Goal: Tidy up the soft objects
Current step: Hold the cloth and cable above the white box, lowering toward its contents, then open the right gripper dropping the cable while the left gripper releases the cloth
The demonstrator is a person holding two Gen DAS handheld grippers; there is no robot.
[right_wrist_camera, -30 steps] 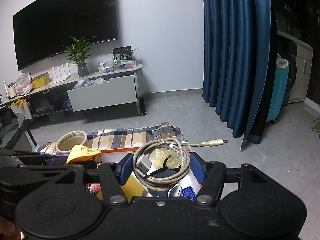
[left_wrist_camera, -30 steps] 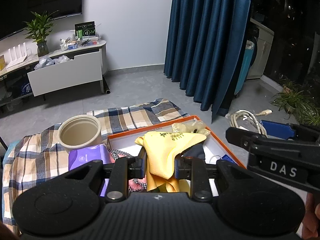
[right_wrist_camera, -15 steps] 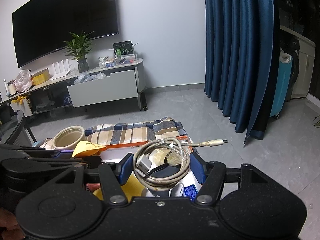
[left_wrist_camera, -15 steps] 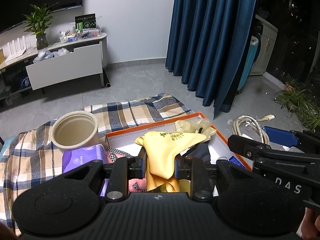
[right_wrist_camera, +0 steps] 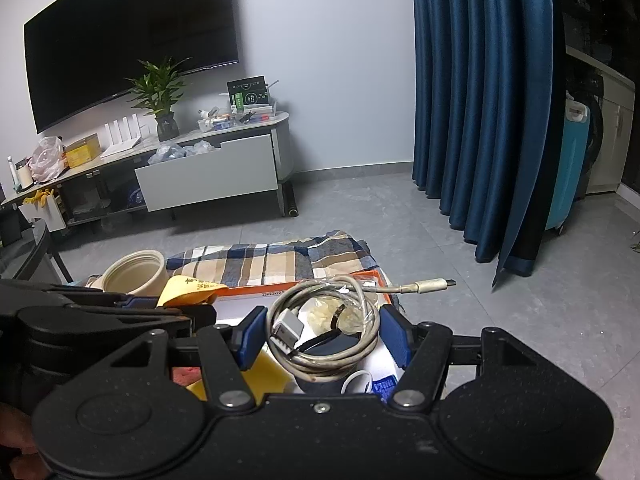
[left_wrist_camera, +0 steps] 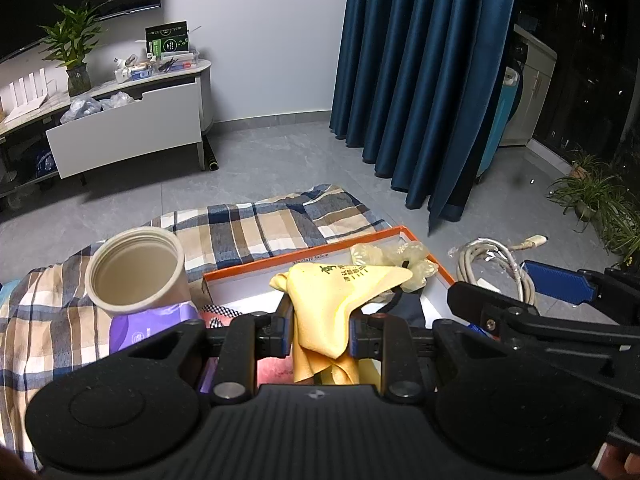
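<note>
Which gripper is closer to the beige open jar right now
Left. The left gripper, shut on the yellow cloth, sits just beside the beige jar. The right gripper, holding the coiled cable, is farther off.

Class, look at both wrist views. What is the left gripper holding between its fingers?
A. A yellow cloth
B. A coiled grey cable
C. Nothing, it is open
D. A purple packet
A: in the left wrist view the left gripper is shut on the yellow cloth, which hangs between its fingers over the orange-rimmed box.
</note>
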